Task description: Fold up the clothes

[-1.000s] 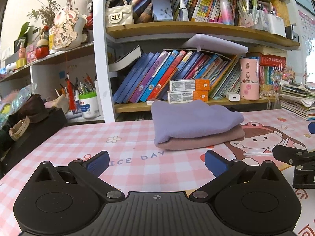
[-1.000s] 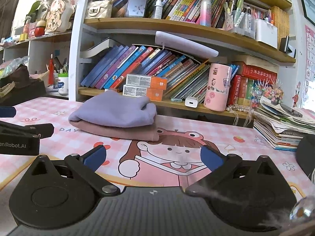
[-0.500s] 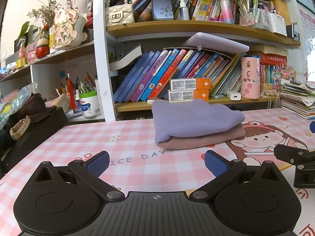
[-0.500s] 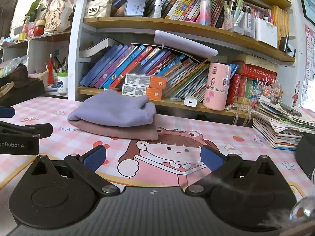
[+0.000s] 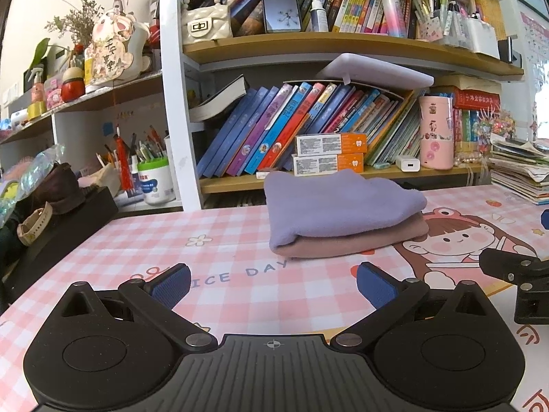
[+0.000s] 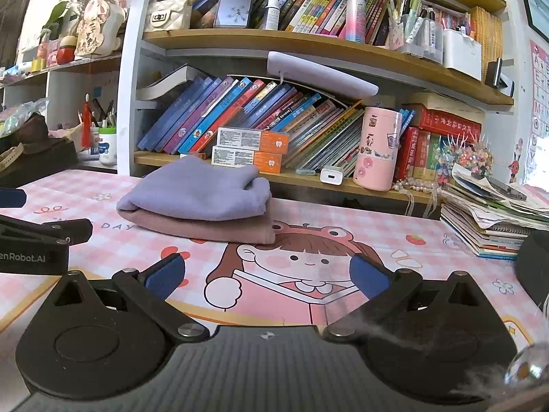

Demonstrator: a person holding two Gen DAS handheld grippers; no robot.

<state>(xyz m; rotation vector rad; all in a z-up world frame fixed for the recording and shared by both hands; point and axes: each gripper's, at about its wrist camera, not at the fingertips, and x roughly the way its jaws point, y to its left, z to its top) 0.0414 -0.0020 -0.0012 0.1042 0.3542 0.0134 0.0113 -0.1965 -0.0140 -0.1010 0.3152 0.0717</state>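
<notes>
— Looking for a change since a second ago? Barely any: the lilac cloth stays folded atop the pink cloth on the counter.

— And each tool?

— Left tool and right tool both gape wide, empty, short of the stack. Folding seems done.

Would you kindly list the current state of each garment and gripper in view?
Purple garment: folded, lying on top of the pink one.
Pink garment: folded, flat on the desk mat, bottom of the stack.
Left gripper: open, holding nothing, short of the stack.
Right gripper: open, holding nothing, short of the stack.
</notes>
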